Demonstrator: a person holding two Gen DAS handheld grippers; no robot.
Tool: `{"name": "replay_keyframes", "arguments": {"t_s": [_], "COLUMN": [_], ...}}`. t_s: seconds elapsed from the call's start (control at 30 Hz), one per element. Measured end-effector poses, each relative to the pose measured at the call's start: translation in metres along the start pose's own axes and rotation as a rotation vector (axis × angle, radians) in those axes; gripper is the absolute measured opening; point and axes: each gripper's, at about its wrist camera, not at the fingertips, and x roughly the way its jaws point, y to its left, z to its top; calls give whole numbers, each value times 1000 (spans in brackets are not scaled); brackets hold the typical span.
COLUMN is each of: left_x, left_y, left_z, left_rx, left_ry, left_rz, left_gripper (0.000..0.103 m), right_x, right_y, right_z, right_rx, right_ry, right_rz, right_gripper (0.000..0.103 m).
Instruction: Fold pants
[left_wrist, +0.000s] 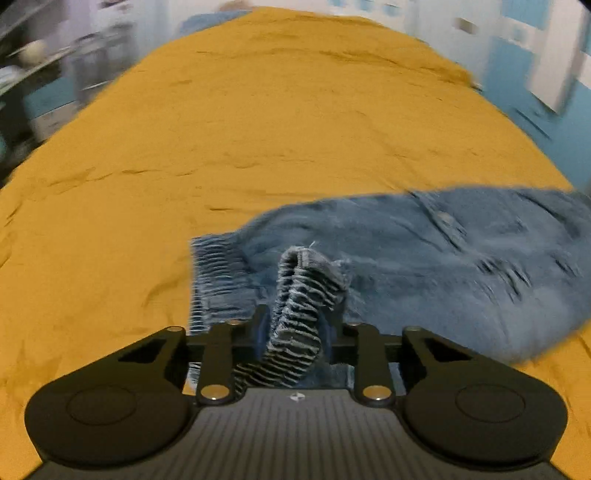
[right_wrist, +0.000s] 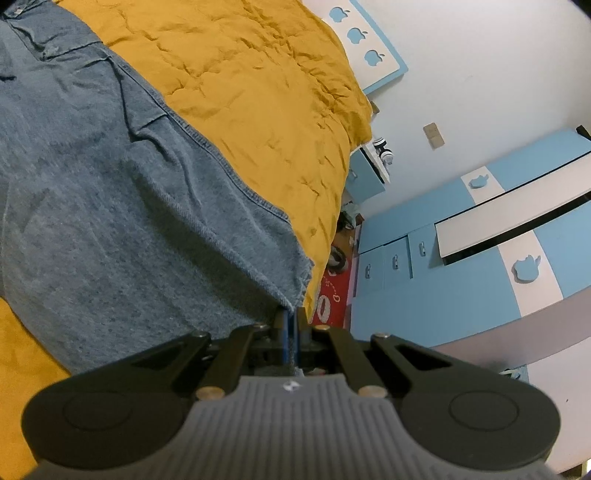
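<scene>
Blue denim pants (left_wrist: 424, 258) lie on a mustard yellow bed cover (left_wrist: 258, 129). My left gripper (left_wrist: 295, 325) is shut on the gathered elastic waistband (left_wrist: 303, 295), which bunches up between the jaws; the view is motion-blurred. In the right wrist view the pants (right_wrist: 110, 184) spread flat to the left. My right gripper (right_wrist: 291, 325) is shut on the hem corner of a pant leg (right_wrist: 291, 288) near the bed's edge.
The yellow cover (right_wrist: 258, 92) fills the bed. Beyond its edge are blue and white cabinets (right_wrist: 461, 266), a white wall, a red mat (right_wrist: 328, 299) on the floor and a blue nightstand (right_wrist: 365, 173).
</scene>
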Motion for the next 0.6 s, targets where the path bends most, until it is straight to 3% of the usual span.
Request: {"name": "replay_keyframes", "arguments": {"t_s": [0.03, 0.07, 0.23, 0.43, 0.6], "left_x": [-1, -2, -23, -42, -41], "left_y": [-2, -6, -16, -4, 7], "left_z": [1, 2, -9, -15, -4], "left_rx": [-21, -49, -96, -198, -279], "left_ry": [-17, -27, -127, -235, -285], "left_rz": [20, 55, 227, 307, 358], "left_gripper": [17, 14, 10, 9, 8], "right_x": [-2, -4, -21, -40, -20], "right_y": [0, 0, -5, -31, -58], "right_z": [0, 0, -6, -1, 32], "right_rx": [5, 10, 11, 69, 138], "right_ry": [-1, -3, -23, -81, -89], "right_rz": [-1, -3, -23, -85, -126], "right_gripper": [0, 0, 0, 0, 0]}}
